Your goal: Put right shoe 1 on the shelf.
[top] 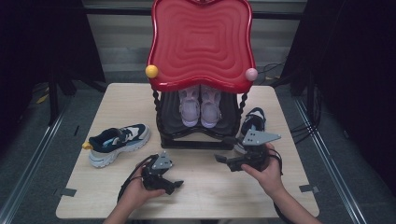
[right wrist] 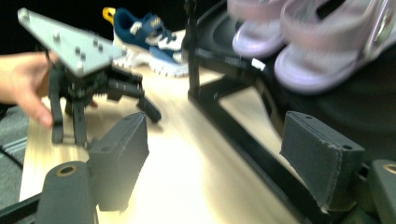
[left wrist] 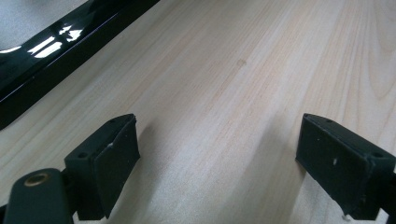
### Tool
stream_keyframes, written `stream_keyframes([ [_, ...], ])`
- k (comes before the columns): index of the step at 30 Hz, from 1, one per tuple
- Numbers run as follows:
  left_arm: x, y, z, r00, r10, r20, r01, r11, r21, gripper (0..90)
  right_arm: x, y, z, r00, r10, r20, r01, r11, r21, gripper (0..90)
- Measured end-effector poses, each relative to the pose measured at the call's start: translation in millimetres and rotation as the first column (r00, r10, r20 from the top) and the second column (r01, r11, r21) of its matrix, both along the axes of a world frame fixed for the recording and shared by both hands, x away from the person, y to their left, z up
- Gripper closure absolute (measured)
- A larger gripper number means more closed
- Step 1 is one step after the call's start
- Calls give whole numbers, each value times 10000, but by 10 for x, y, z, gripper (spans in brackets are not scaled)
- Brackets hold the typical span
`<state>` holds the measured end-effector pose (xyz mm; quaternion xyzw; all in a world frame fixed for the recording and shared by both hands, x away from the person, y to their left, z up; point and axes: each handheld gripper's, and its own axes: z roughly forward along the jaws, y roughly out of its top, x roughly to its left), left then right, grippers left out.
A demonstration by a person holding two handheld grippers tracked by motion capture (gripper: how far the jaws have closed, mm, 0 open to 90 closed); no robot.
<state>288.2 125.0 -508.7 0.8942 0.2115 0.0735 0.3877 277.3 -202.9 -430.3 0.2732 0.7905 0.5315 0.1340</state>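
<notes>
We're holding both grippers low over the wooden table (top: 196,196), in front of the black shoe rack (top: 196,140) with the red wavy top (top: 201,42).

Left gripper (top: 176,185): jaws are standing wide apart, nothing between them, just bare tabletop in the left gripper view. The rack's glossy black base rail (left wrist: 56,51) is running across the upper left of that view, near but not touching.

Right gripper (top: 218,158): jaws are gaping, nothing gripped. It's pointing left along the rack's front rail, close to it. Its own view is blurred.

A pair of lilac sandals (top: 200,108) is sitting side by side on the rack's lower shelf, toes toward us. One navy-and-white sneaker (top: 119,143) is lying on the table left of the rack, well apart from the left gripper. A second dark sneaker (top: 253,122) is sitting just right of the rack, behind the right gripper.
</notes>
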Motion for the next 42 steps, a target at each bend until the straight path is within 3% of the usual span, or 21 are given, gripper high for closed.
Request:
stream_keyframes([
  [2,0,0,0,10000,-5,2,5,10000,5,123,-37,-11,-76,9999,102,-130,-106,9994,-320,214],
  [14,-1,-1,-1,10000,11,-3,-11,10000,-17,123,-104,-107,-343,9970,323,-698,-389,9947,-948,187],
  [20,0,-1,0,10000,-5,1,5,10000,1,123,-132,-169,-509,9907,738,-1144,-885,9877,-1291,155],
  [36,-1,-1,-1,10000,11,-2,-11,10000,-17,123,-117,-384,-729,9888,258,-1467,-512,9838,-1717,155],
  [42,-1,-1,-1,10000,13,-7,-13,10000,-23,123,-115,-428,-781,9881,147,-1530,-468,9769,-2086,155],
])
